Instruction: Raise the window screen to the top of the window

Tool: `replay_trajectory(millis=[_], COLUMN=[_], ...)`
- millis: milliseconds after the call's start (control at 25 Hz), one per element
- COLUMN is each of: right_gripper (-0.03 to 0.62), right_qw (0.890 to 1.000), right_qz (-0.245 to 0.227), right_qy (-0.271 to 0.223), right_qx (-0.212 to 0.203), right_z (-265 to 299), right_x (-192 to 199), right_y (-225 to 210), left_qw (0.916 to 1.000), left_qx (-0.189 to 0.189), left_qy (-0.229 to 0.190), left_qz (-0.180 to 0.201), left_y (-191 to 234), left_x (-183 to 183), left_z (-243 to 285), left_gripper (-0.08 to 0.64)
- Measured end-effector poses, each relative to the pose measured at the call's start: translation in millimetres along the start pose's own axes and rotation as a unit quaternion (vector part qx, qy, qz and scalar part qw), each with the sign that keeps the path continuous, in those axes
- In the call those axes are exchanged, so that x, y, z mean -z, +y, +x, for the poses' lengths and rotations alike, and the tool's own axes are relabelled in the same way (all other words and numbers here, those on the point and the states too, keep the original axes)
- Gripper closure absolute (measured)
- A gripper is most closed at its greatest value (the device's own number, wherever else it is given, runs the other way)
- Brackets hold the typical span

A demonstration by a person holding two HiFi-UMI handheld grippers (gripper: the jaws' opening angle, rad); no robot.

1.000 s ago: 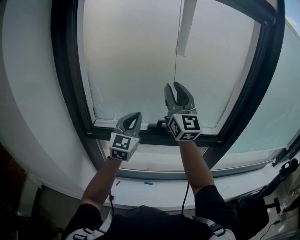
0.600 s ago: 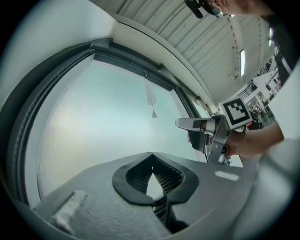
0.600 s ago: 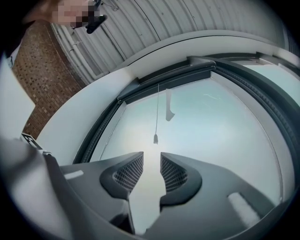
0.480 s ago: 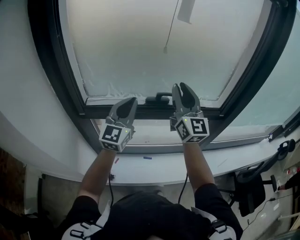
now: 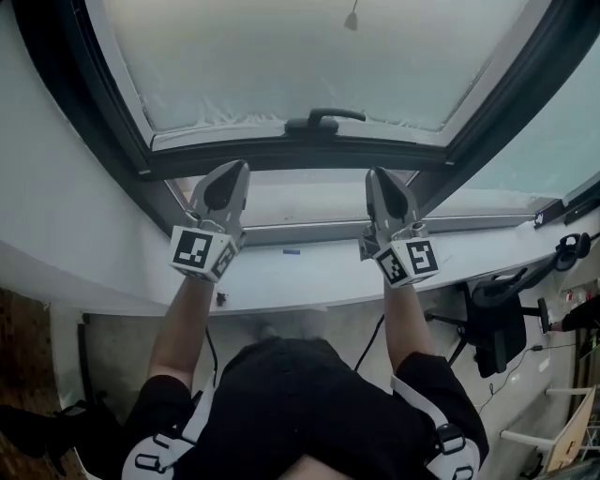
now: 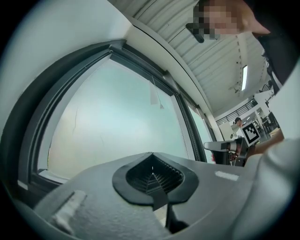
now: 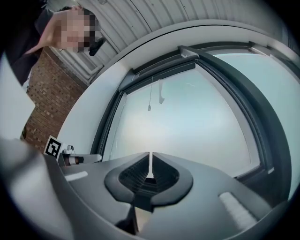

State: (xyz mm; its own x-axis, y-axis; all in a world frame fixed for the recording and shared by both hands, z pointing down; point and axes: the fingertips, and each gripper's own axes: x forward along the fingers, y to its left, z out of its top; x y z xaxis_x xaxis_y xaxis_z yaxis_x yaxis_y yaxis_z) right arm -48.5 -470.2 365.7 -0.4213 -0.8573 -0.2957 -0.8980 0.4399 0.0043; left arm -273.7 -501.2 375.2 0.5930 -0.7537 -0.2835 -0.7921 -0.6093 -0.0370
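Observation:
The pale window screen (image 5: 281,56) fills the dark window frame (image 5: 112,103) above me, with a black handle (image 5: 323,118) on its bottom bar and a pull cord end (image 5: 352,21) hanging before it. My left gripper (image 5: 235,170) is shut and empty, below the bar and left of the handle. My right gripper (image 5: 379,175) sits lower right of the handle; its jaws have just been closing and only a thin slit shows, with nothing between them. The screen (image 6: 117,122) lies ahead of the left gripper (image 6: 151,154). The right gripper (image 7: 150,158) also faces the screen (image 7: 197,122). Neither touches the window.
A white sill (image 5: 309,272) runs under both grippers. A dark office chair (image 5: 497,323) stands on the floor at the right. White wall (image 5: 56,187) flanks the frame on the left, and a brick wall (image 7: 51,103) shows in the right gripper view.
Both grippers have dropped from the screen's bottom bar to sill height. The right gripper's jaws, open a second ago near the handle, have closed. The window has slid upward in view.

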Motion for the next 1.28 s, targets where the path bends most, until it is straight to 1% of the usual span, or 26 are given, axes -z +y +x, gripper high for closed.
replay_trajectory(millis=[120, 240, 320, 440, 640, 800, 920, 1080, 1280], right_gripper=[0.582, 0.586, 0.586, 0.587, 0.588, 0.588, 0.588, 0.588, 0.588], right_qw=[1.000, 0.999, 0.998, 0.998, 0.997, 0.996, 0.994, 0.992, 0.993], right_qz=[0.026, 0.045, 0.052, 0.059, 0.056, 0.072, 0.088, 0.093, 0.090], right_qy=[0.010, 0.017, 0.022, 0.033, 0.047, 0.054, 0.066, 0.084, 0.080], right_qx=[0.010, 0.022, 0.025, 0.016, 0.010, 0.006, 0.002, -0.004, -0.010], right_z=[-34.6, -65.2, -84.3, -116.1, -169.8, -210.5, -238.7, -262.6, -274.6], right_x=[11.2, 19.9, 22.4, 24.2, 24.4, 27.9, 36.8, 41.7, 36.6], right_y=[-12.6, -23.4, -28.3, -33.1, -44.9, -54.0, -64.1, -69.5, -67.9], left_qw=[0.9997, 0.9993, 0.9988, 0.9982, 0.9966, 0.9948, 0.9926, 0.9900, 0.9897], left_qx=[-0.015, -0.030, -0.041, -0.049, -0.064, -0.080, -0.100, -0.120, -0.123], left_qy=[0.003, 0.016, 0.023, 0.027, 0.043, 0.059, 0.065, 0.066, 0.068], left_qz=[-0.019, -0.013, -0.012, -0.020, -0.029, -0.022, -0.024, -0.035, -0.029], left_y=[-6.8, -24.7, -43.7, -79.7, -132.9, -171.7, -195.2, -219.0, -233.7], left_x=[5.2, 15.4, 20.0, 24.1, 30.6, 38.5, 43.4, 48.4, 41.8], left_z=[-18.4, -31.3, -36.4, -45.8, -66.0, -89.7, -105.7, -121.3, -126.8], left_gripper=[0.557, 0.557, 0.557, 0.557, 0.557, 0.557, 0.557, 0.557, 0.557])
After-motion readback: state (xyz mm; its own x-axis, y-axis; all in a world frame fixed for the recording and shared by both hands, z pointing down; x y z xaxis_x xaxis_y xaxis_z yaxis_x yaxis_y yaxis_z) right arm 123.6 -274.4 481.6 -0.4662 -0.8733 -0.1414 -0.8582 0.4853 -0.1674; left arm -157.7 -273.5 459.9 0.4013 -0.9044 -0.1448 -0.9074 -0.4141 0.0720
